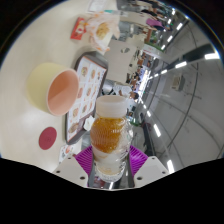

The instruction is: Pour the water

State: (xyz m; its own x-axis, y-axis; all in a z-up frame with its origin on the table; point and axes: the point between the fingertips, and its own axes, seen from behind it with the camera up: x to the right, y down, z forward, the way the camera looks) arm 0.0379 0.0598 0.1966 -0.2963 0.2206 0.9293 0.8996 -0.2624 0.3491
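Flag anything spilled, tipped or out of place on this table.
Nothing is spilled. The cup lies on its side beside the tray, mouth facing the fingers, which grip a clear bottle of amber liquid.

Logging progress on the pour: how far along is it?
Done: the claw is shut on the clear bottle, lifted and tilted. In hand: carrying it toward the pink-lined cup ahead. Left: the pour itself; no water stream shows yet.
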